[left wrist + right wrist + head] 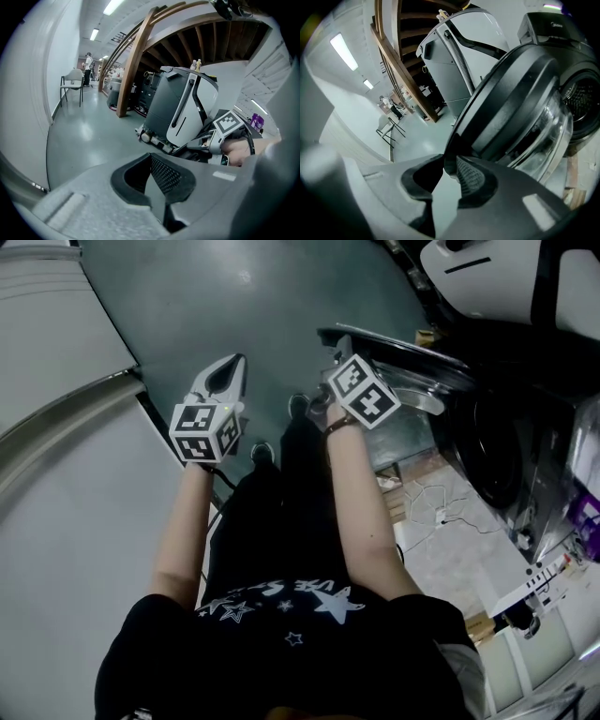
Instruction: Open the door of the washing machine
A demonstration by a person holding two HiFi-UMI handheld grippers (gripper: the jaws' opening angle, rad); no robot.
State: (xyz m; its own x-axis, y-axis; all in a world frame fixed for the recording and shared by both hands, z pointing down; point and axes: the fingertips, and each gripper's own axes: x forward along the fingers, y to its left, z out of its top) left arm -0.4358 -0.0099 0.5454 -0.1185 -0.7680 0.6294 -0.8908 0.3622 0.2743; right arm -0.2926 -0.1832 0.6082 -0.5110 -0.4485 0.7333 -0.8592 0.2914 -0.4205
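The washing machine [487, 456] stands at the right in the head view, its dark drum [583, 101] showing. Its round door [515, 103], a black rim around bulging glass, is swung open toward me, also seen edge-on as the door [403, 352]. My right gripper [447, 161] has the door's rim between its fingertips and is shut on it; the right gripper [337, 352] sits at the door's near edge. My left gripper [239, 362] hovers over bare floor to the left, fingertips together, holding nothing. The left gripper [151, 158] points past the right hand's marker cube [229, 124].
A large white and grey machine [187, 108] stands beyond the door. A slanted wooden beam [133, 70] rises behind it. A chair [72, 82] and a distant person [88, 65] are down the hall. A curved white wall [56, 427] runs left. Cables [441, 507] lie by the washer.
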